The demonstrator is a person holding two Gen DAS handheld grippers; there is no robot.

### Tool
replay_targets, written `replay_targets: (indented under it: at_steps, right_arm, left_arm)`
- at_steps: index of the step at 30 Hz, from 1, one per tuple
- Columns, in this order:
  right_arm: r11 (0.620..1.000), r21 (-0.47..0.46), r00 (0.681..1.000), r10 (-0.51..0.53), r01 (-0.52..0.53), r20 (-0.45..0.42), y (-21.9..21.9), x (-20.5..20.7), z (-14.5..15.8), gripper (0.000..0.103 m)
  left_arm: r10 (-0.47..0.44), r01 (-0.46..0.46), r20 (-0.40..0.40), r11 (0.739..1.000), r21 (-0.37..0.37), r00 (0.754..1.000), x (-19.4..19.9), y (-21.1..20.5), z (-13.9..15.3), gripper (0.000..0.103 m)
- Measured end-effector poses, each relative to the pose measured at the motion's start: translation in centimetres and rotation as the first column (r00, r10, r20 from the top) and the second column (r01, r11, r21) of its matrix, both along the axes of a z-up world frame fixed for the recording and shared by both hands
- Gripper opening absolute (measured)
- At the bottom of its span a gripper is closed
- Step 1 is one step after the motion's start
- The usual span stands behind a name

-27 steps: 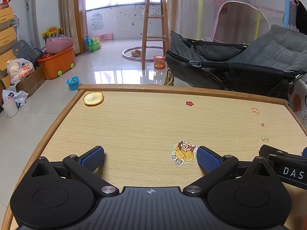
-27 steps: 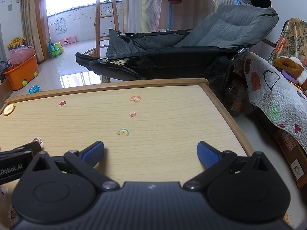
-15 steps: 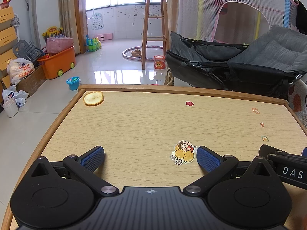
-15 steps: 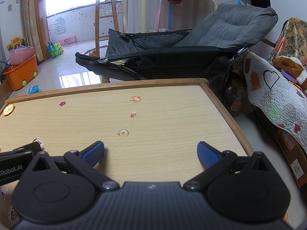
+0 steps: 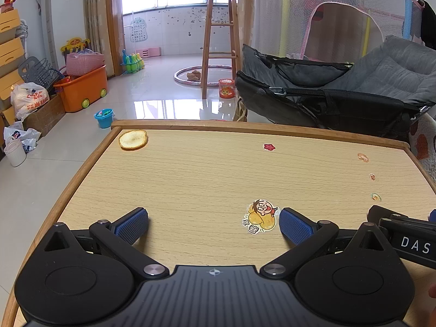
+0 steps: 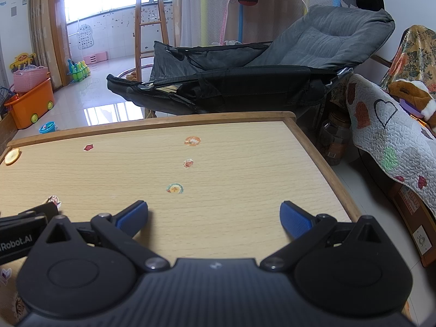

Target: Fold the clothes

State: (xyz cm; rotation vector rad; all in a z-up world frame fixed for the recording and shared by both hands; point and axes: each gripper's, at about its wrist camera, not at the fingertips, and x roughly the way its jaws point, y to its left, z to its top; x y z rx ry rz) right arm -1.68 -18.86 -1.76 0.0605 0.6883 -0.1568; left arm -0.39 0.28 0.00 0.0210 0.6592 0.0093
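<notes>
Left claw (image 5: 214,224) and right claw (image 6: 214,218): both gaping apart, gripping nothing, waiting over the table's (image 5: 190,169) near edge. No garment showing; fetching one is coming next.

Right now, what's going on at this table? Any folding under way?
Not yet. A person holds a hand-held gripper in each hand over the wooden table. The left hand-held gripper and the right hand-held gripper are both wide open with nothing between their pads. No clothing lies on the tabletop in either view, only stickers, such as a cartoon sticker, and a round yellowish piece at the far left corner.
</notes>
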Motion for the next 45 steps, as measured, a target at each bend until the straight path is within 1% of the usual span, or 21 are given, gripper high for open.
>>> replay_targets:
  at_steps: [45]
  right_arm:
    - [1.000,0.001,1.000,0.011,-0.011,0.001,0.05,-0.27,0.01,0.103]
  left_arm:
    - [0.002,-0.002,0.000,1.000,0.002,1.000,0.03,-0.19,0.04,0.103]
